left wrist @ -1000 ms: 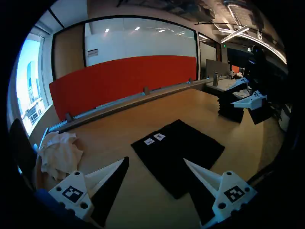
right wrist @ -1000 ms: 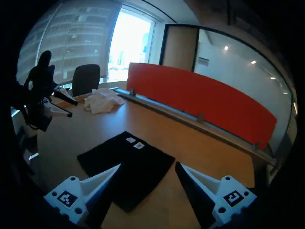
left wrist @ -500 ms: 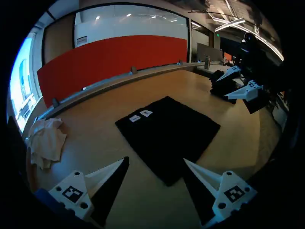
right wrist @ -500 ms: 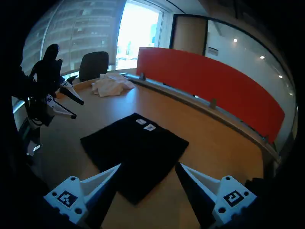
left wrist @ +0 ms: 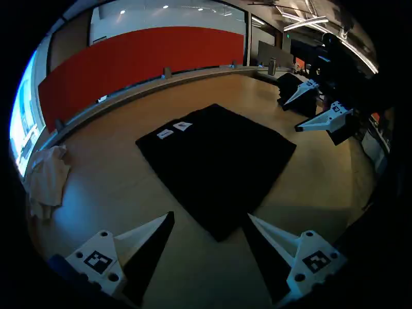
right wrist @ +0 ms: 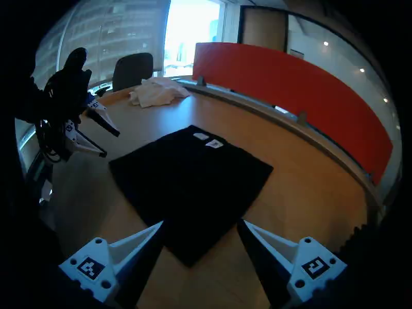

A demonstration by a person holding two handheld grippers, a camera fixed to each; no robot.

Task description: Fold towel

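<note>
Quick count: one black towel (left wrist: 216, 154), spread flat on one wooden table (left wrist: 103, 190), with two little white tags (left wrist: 173, 130) at its far edge. There's also one crumpled white cloth (left wrist: 46, 177) off to the left, well apart from the towel, and two grippers.

In the left gripper view, the left gripper (left wrist: 209, 215) has its fingers spread wide with nothing in them. The towel's near corner pokes in between them, unpinched.

It's the same in the right gripper view: the right gripper (right wrist: 201, 222) is wide open and empty, with the near corner of the towel (right wrist: 190, 175) sitting between its fingers. The left gripper (right wrist: 113, 144) is off to the left, just beside the towel's left edge, fingers parted and holding nothing.
</note>
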